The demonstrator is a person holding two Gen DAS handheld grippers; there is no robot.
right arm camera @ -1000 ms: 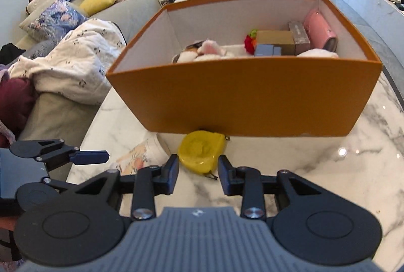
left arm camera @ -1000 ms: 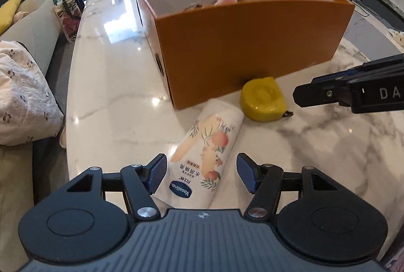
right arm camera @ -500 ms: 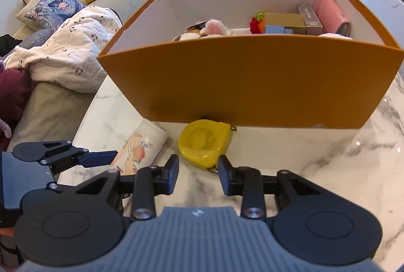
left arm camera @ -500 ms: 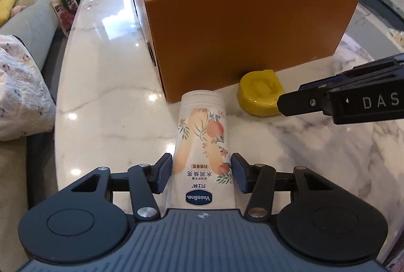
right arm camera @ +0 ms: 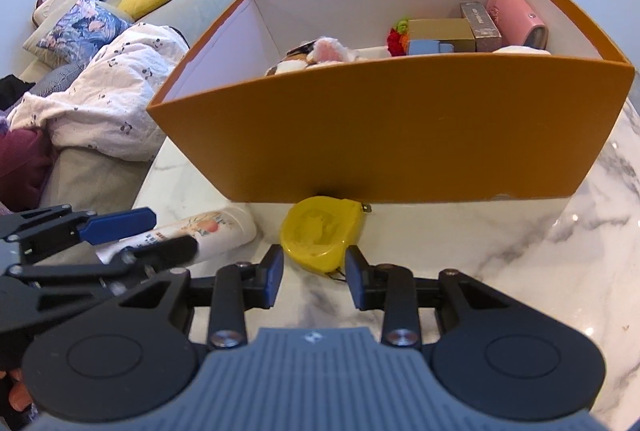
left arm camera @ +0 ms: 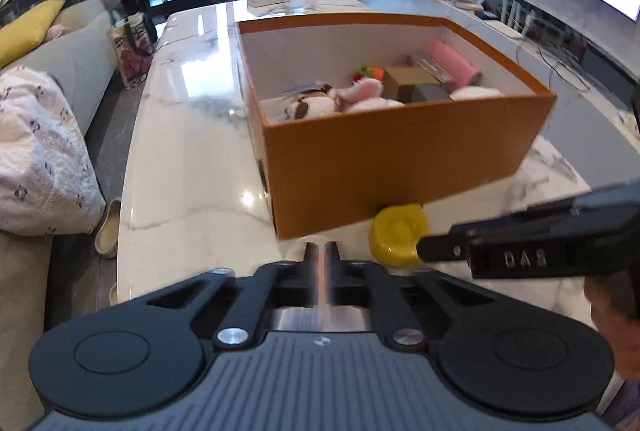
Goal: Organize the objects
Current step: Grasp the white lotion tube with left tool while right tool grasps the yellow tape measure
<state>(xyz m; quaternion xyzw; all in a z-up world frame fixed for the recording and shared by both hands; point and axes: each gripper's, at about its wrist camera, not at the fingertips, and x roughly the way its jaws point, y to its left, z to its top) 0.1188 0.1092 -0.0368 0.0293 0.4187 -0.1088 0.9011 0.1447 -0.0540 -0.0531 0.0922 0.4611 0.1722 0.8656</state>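
Here the lotion tube (right arm camera: 208,231) sits pinched in the left tool (left arm camera: 320,251).

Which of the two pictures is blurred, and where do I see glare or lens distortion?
Left wrist view: motion blur softens the orange box and smears the lotion tube into a streak; window glare lies on the marble table. Right wrist view: mostly sharp, the yellow tape measure is crisp, yet the fisheye bows the box's front wall.
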